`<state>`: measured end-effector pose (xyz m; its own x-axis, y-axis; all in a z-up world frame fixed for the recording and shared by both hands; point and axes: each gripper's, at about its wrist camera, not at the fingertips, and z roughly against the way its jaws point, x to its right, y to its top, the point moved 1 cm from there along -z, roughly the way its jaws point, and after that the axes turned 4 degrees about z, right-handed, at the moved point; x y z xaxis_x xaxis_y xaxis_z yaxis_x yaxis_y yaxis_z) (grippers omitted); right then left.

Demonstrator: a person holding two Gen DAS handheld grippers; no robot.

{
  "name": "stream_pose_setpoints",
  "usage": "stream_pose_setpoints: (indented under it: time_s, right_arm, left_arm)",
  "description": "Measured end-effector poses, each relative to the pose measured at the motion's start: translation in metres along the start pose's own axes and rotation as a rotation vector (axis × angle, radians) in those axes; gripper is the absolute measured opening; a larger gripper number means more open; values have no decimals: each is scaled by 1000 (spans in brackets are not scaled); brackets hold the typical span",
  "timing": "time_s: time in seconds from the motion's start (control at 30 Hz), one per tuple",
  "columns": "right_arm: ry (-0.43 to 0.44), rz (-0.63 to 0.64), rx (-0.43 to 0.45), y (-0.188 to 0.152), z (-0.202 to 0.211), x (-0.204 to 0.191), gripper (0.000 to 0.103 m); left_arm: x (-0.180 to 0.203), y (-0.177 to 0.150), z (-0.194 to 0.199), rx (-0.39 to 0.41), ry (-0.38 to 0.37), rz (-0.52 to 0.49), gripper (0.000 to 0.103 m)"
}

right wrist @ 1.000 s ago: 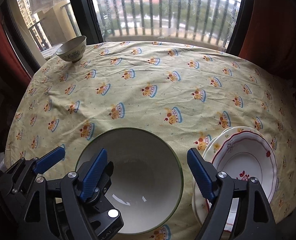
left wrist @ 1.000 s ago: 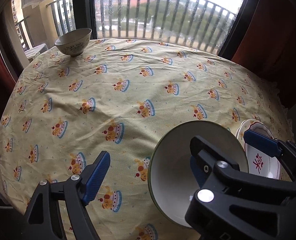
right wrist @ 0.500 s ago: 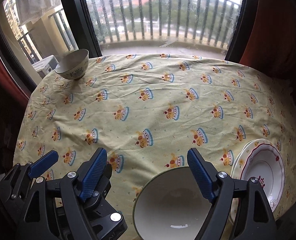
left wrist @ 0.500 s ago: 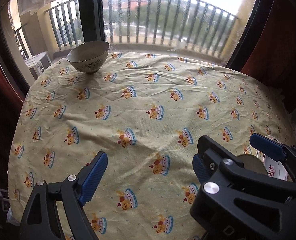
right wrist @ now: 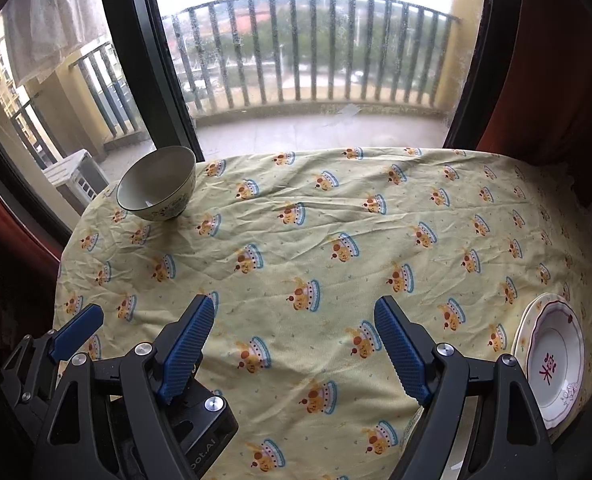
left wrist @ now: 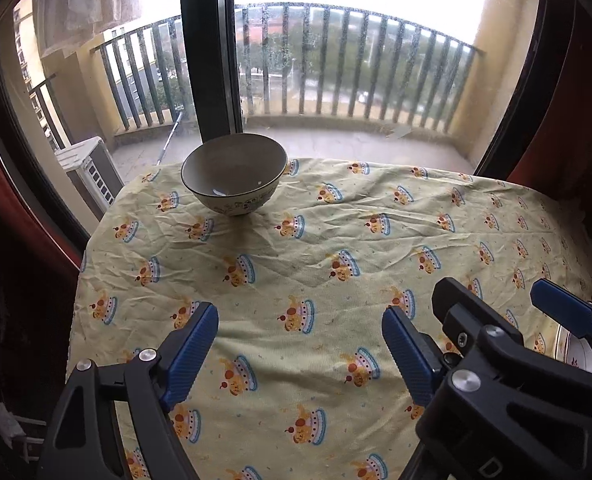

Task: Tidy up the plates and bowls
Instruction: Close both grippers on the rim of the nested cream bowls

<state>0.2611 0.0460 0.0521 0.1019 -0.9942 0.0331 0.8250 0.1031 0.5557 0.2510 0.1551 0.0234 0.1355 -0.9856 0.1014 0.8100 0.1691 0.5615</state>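
A small patterned bowl (left wrist: 234, 174) (right wrist: 158, 184) stands upright at the table's far left corner, by the window. Stacked red-rimmed plates (right wrist: 551, 352) lie at the near right edge; in the left wrist view only a sliver of these plates (left wrist: 579, 356) shows behind the right gripper (left wrist: 507, 304). My left gripper (left wrist: 299, 320) hangs over bare cloth, its jaws closing slightly with nothing between them. Close beside it, my right gripper (right wrist: 296, 312) stands open and empty. Both are well short of the small bowl.
A yellow tablecloth (left wrist: 335, 240) with crown prints covers the table. A window with a dark frame (left wrist: 212, 60) and a railed balcony lie beyond the far edge. Red curtains (right wrist: 555, 80) hang at both sides.
Both grippers have moved together toward the far left of the table. The large green-rimmed bowl has dropped out of view below them. The small bowl looms larger and nearer.
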Motion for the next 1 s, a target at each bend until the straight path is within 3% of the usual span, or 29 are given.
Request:
stream_pose_setpoints:
  time_s: [0.27,0.8,0.9,1.0]
  right_arm:
    - [-30,17,25,34,-19,-27,85]
    - [5,4,33,110,-92,-57,85]
    - [-9,8,31,120,-109,-66,85]
    - [10,4,22,129,-125,-74,81]
  left_arm:
    - [-23,33,-18,37,45,-1,77]
    - [-53,107,-84,48,84,14,77]
    - [-59,118,-97,54,130,4,76]
    - [-68,125,-113,35,126,22,76]
